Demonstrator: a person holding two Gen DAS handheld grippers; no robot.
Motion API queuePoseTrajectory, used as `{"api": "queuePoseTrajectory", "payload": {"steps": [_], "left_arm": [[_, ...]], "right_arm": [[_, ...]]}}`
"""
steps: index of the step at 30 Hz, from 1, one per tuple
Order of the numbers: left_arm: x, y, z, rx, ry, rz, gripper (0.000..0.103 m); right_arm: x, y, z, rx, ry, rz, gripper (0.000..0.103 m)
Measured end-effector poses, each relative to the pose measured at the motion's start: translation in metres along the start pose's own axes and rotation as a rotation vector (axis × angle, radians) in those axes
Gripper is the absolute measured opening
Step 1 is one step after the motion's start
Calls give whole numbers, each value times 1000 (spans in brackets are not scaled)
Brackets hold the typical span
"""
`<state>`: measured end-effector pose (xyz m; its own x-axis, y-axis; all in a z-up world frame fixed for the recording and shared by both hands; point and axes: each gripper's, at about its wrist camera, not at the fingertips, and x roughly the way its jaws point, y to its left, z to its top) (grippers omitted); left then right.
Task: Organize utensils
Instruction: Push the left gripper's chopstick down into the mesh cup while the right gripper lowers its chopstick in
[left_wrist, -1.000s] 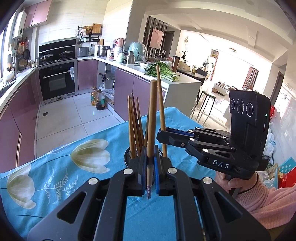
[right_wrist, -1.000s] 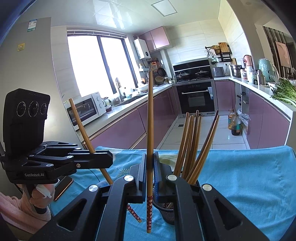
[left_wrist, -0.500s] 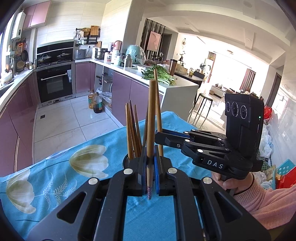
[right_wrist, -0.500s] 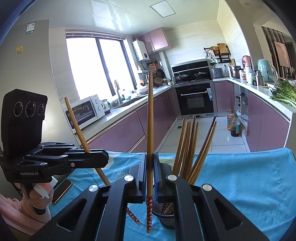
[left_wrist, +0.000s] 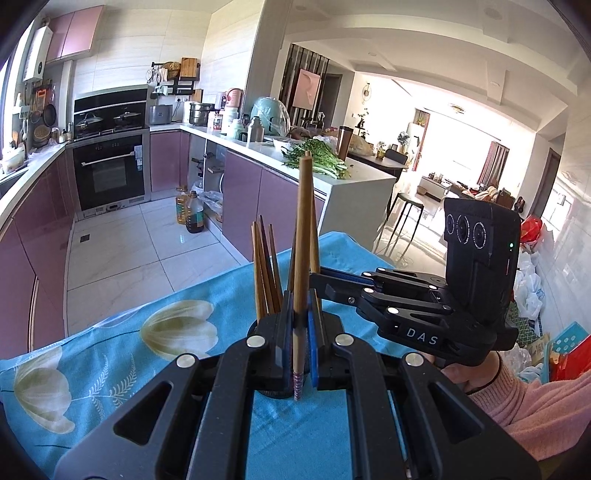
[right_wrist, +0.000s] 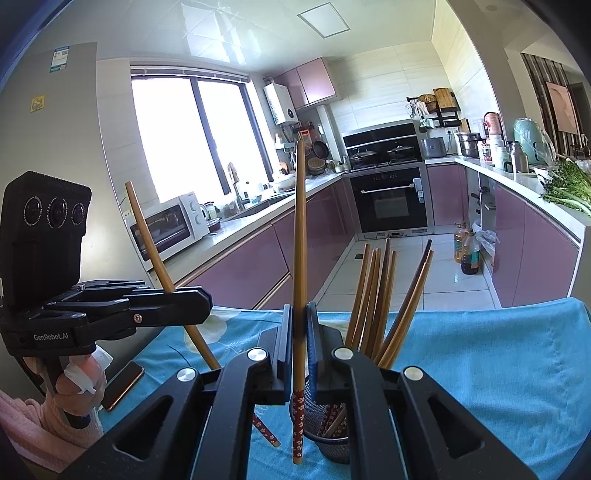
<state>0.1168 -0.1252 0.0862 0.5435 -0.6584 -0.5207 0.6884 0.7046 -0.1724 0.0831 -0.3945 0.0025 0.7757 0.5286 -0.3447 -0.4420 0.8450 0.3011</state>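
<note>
While each tool is clamped on one upright chopstick, the left tool holds its chopstick and the right tool its own over the mesh holder (other chopsticks stand inside) on the blue-clothed table.

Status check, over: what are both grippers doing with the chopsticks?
Left gripper shut on one chopstick. Right gripper shut on another chopstick. Mesh holder on the blue cloth already holds several. Nothing blocking.
</note>
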Motion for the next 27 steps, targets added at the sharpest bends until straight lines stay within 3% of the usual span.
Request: {"api": "queuePoseTrajectory", "payload": {"steps": [27], "left_arm": [[0,-2,11,12,-56,2,7]], "right_arm": [[-3,10,8,-13,-53,-13,6]]}}
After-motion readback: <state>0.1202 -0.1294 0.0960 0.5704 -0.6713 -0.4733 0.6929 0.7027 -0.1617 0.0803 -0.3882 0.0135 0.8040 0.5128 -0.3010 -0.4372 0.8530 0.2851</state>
